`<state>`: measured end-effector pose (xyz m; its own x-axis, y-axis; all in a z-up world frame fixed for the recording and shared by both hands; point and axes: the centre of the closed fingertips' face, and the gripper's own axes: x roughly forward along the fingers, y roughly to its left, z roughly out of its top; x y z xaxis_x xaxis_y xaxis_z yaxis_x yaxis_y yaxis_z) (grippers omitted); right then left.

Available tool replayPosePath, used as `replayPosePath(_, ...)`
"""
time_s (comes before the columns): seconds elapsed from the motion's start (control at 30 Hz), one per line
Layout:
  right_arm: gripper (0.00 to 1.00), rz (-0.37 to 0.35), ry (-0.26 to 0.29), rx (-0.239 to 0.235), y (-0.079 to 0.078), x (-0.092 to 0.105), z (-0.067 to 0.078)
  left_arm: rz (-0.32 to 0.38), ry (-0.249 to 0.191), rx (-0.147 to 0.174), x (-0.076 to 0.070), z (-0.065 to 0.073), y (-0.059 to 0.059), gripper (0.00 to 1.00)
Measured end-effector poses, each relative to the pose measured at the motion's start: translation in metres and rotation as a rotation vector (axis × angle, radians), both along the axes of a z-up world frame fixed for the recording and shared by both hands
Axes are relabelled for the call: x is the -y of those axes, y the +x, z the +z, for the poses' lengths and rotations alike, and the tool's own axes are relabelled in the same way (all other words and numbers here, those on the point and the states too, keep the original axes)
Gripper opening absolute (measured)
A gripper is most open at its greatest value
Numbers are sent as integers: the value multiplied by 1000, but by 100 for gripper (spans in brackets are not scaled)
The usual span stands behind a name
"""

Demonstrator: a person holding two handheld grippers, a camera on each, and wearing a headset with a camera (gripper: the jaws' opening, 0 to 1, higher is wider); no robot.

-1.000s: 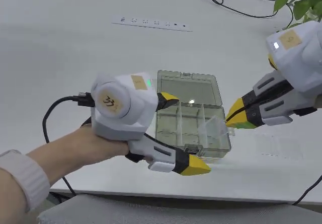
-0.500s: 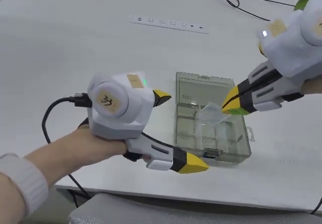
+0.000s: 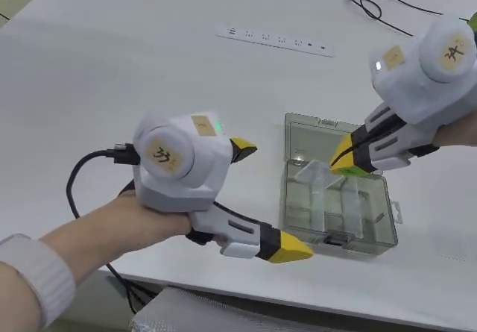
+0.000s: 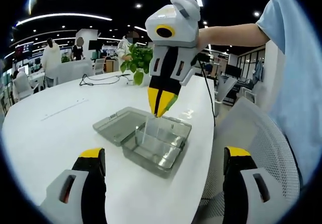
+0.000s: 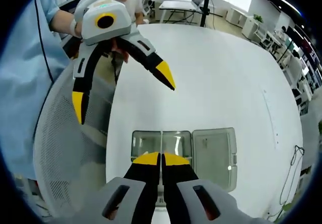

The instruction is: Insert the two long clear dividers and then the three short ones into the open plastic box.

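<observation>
The open clear plastic box (image 3: pixel 370 228) lies near the table's front edge, its lid (image 3: pixel 317 133) folded flat behind it, and partitions show inside. My right gripper (image 3: pixel 347 165) hovers over the box's middle, shut on a clear divider (image 3: pixel 314 174) that hangs tilted into the box. From the left gripper view the same divider (image 4: pixel 151 127) dips below the right gripper (image 4: pixel 161 105) into the box (image 4: pixel 160 151). My left gripper (image 3: pixel 268 200) stands open just left of the box, holding nothing. The right gripper view looks down past my shut right gripper (image 5: pixel 161 158) at the box (image 5: pixel 211 153).
A white power strip (image 3: pixel 276 39) lies far back on the white table (image 3: pixel 112 86), with black cables (image 3: pixel 380 4) at the back right. A grey chair (image 3: pixel 216 317) sits under the front edge. A potted plant (image 4: pixel 136 60) stands at the far end.
My right gripper has carried the divider from the box's right side to over its middle. The left gripper has kept its place beside the box. The head camera has shifted.
</observation>
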<state>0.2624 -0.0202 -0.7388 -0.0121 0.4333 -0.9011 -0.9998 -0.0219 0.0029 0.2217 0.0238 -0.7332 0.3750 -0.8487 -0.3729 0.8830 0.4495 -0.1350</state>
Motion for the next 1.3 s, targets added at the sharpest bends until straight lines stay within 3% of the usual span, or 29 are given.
replayPosePath(0.93, 2, 17, -36, -14, 2, -2, -12, 6, -7, -26, -7, -5, 2, 97)
replayPosePath(1.3, 2, 5, -22, -27, 4, -7, -18, 4, -6, -40, -9, -7, 1, 96)
